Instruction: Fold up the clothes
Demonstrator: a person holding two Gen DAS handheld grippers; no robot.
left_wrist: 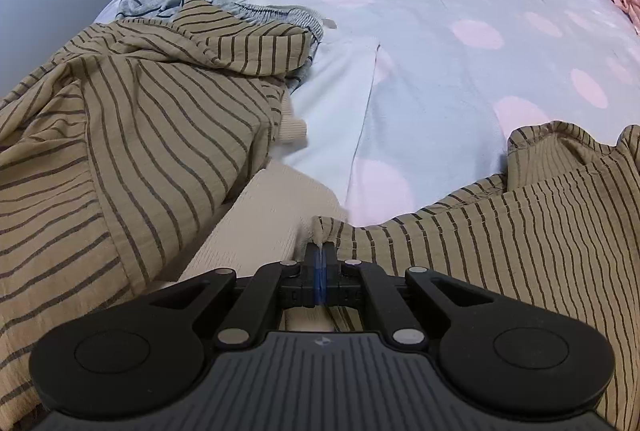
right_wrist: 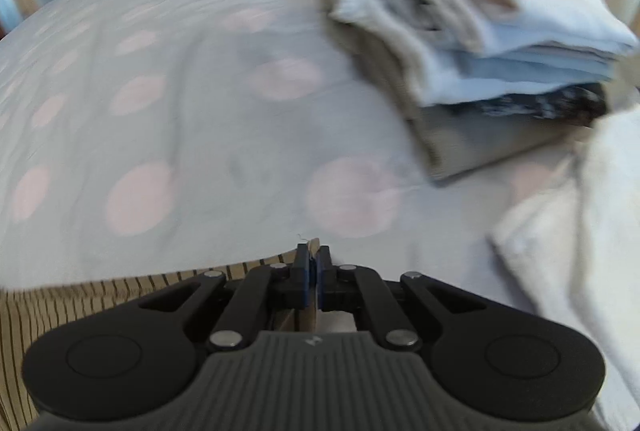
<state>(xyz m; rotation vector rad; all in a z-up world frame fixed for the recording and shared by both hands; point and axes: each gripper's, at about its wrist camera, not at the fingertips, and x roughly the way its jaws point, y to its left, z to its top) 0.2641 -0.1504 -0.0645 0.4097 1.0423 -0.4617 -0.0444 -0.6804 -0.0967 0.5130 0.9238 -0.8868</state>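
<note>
Beside folded stack [right_wrist: 500,43] — striped garment [right_wrist: 80,295], cream towel [right_wrist: 580,215]

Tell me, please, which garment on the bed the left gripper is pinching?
The tan striped garment: the left gripper is shut on its edge, unlike the cream knit beside it.

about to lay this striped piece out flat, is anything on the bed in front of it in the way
Both grippers, left gripper and right gripper, are shut on the striped garment. Ahead lies bare spotted bedsheet. A heap of other clothes sits to its left and a folded stack to its right, both beside the open patch.
</note>
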